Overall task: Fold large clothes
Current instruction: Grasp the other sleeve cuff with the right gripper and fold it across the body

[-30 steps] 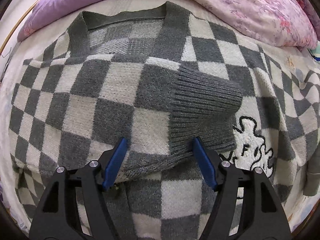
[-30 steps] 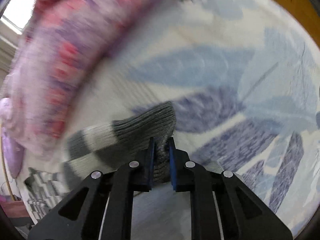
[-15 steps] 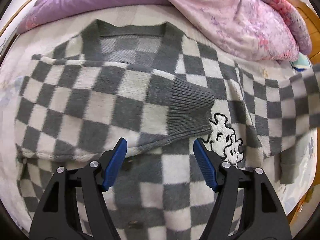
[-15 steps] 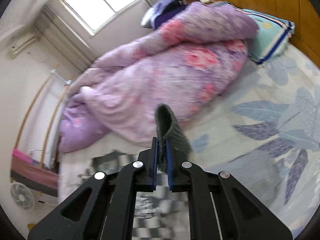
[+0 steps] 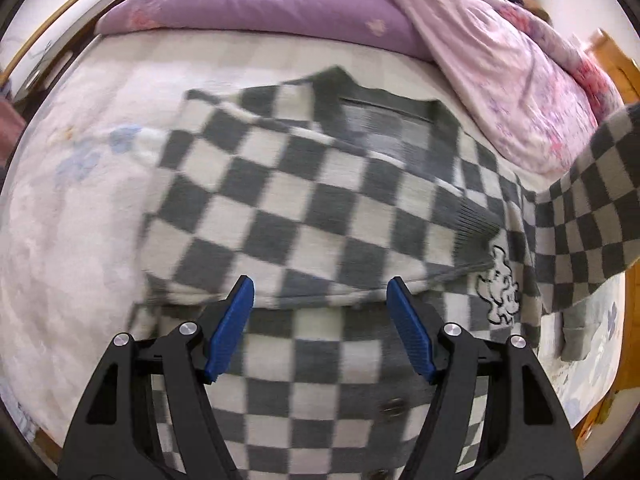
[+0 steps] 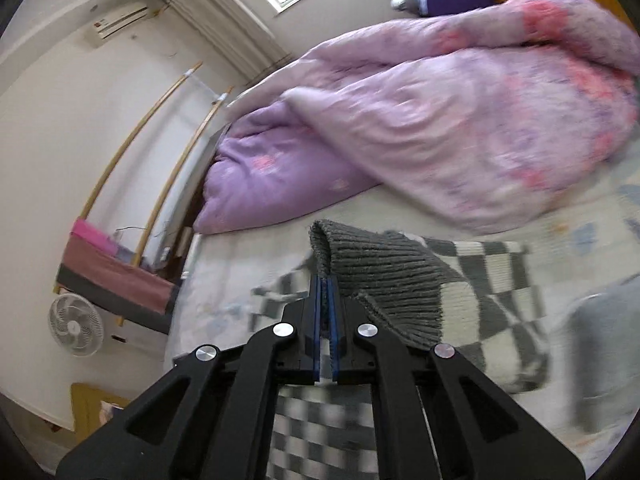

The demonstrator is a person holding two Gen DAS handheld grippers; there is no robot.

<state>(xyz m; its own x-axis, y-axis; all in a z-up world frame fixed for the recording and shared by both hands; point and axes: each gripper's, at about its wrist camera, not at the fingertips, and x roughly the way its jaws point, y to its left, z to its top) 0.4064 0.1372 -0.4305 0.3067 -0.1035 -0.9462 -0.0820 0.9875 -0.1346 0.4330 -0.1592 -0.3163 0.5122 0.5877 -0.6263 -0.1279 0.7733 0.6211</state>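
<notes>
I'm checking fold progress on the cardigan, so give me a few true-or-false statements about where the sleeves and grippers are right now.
1. The left gripper is open and holds nothing. True.
2. The right gripper is open. False: it is shut on the ribbed cuff of a sleeve.
3. One sleeve lies folded across the cardigan chest. True.
4. The other sleeve lies flat on the bed. False: it is lifted in the air at the right of the left wrist view.
5. The quilt covers the cardigan. False: it is bunched beyond the collar.
</notes>
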